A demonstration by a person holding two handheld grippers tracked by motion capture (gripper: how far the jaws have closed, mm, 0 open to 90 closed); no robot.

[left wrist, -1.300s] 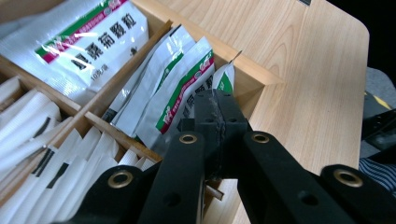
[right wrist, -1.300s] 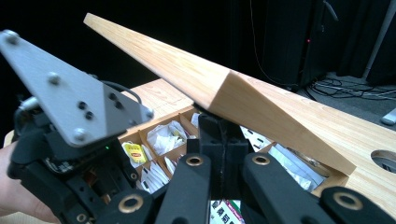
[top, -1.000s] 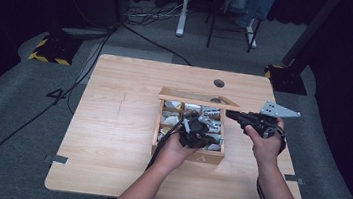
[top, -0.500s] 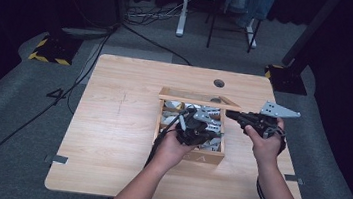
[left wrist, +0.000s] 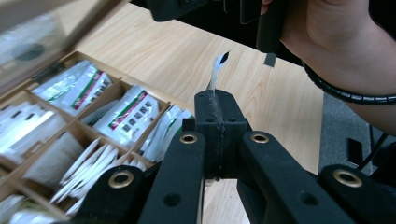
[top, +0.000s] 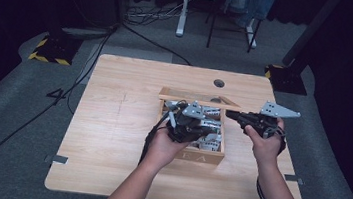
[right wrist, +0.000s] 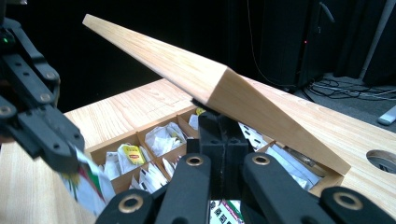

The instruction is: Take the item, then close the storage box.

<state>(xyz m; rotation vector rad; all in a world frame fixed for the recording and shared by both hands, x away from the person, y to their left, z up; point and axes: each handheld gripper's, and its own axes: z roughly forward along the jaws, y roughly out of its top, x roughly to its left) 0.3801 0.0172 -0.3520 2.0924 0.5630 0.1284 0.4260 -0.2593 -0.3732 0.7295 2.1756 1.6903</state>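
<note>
your left gripper (top: 188, 122) is closed on a tea bag packet (left wrist: 217, 71): in the left gripper view its thin white edge stands up out of the seam between the two pressed jaws, and in the right gripper view the same packet (right wrist: 88, 184) hangs below the jaws with a red and green print. the packet is lifted above the wooden tea box (top: 197, 155), so you carry it in the air over the open compartments and it touches nothing else.

your right gripper (top: 235, 116) is closed too, with the jaws pressed together and nothing visible between them. it sits under the lid (right wrist: 196, 77) and props it open (the lid rests tilted on top of the jaws, as the right gripper view shows), at the right side of the box.

about the progress, i judge it like this. the box is already open, the lid is kept up, and one packet is already picked out of the compartments and clear of them. many other packets (left wrist: 128, 114) lie in their compartments, untouched. what is left, as far as i can judge: you bring the packet away from the box and put it down on the table (top: 111, 122), then you let the lid come down. where exactly the packet should go i cannot tell.
</note>
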